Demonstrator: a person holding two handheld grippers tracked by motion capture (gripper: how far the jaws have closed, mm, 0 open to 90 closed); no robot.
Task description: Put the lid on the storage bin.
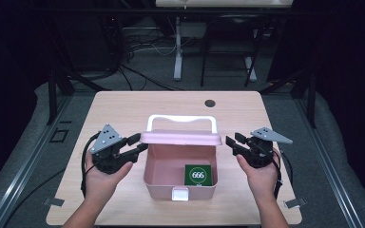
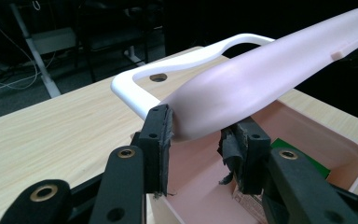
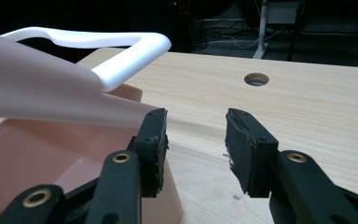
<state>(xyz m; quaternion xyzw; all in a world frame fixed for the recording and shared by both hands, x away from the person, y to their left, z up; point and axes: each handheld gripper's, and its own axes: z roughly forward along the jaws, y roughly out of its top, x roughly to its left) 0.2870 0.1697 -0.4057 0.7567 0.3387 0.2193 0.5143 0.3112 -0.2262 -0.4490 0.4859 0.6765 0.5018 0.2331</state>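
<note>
Pink box (image 1: 180, 183) sits mid-worktop (image 1: 123, 109), lid (image 1: 180, 138) raised. Left tongs (image 1: 139, 143) straddle the lid's left end, pads apart, not clamped. Right tongs (image 1: 231, 141) stand apart just off its right end. Likely step: lid handling; next, close on both ends evenly.

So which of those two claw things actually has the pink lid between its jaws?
The left gripper: the corner of the raised pink lid sits between its jaws. The right gripper has only bare table showing through its gap, beside the lid's other end.
</note>
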